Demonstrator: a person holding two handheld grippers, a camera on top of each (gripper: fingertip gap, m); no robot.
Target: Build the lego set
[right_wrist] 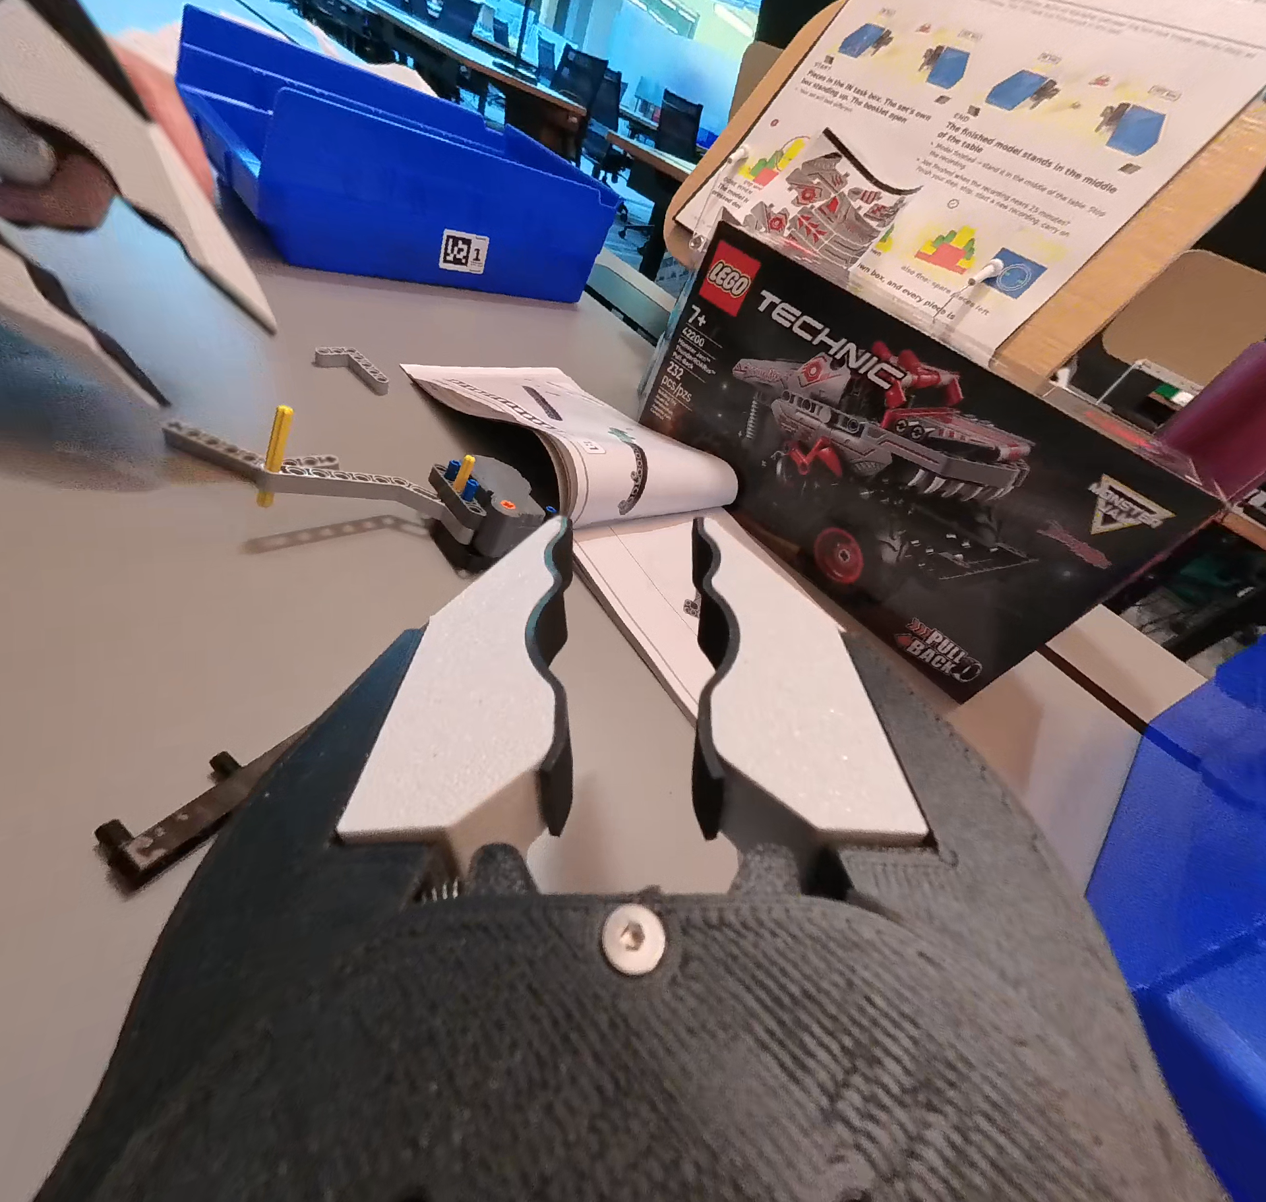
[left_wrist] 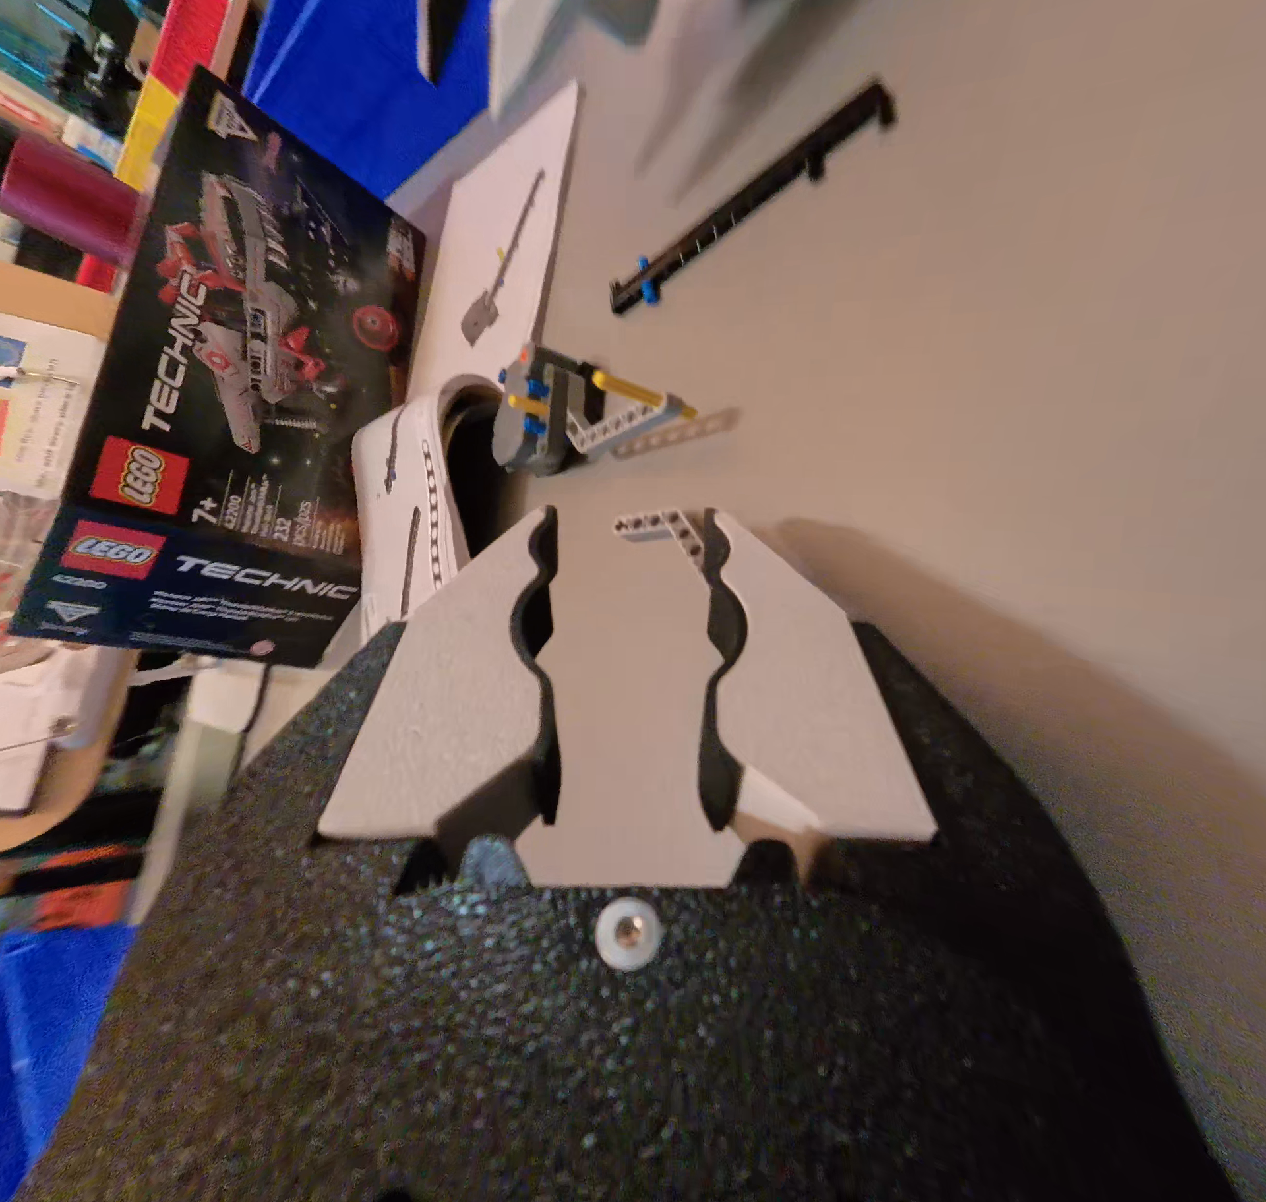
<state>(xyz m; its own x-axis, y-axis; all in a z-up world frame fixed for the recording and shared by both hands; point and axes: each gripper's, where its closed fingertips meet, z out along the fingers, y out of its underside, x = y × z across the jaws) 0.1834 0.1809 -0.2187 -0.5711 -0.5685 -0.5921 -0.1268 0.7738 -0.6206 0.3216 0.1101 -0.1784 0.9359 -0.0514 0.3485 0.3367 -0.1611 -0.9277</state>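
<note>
A grey motor block with blue pins, yellow axles and a long grey beam forms a sub-assembly (left_wrist: pixel 548 415) on the grey table; it also shows in the right wrist view (right_wrist: pixel 383 484). A loose bent light-grey beam (left_wrist: pixel 658 528) lies on the table just past my left gripper (left_wrist: pixel 630 525), which is open and empty. The bent beam (right_wrist: pixel 353 364) lies near the left gripper's fingers (right_wrist: pixel 157 162). My right gripper (right_wrist: pixel 629 539) is open and empty, over the instruction booklet (right_wrist: pixel 582 443) beside the motor. A long black beam (left_wrist: pixel 747 203) with a blue pin lies apart (right_wrist: pixel 164 833).
The set's box (right_wrist: pixel 890 457) stands behind the booklet at the table edge, also in the left wrist view (left_wrist: pixel 226 381). Blue bins (right_wrist: pixel 411 210) stand at the back, another blue bin (right_wrist: pixel 1199 895) at the right. A printed sheet on cardboard (right_wrist: pixel 993 107) leans behind the box.
</note>
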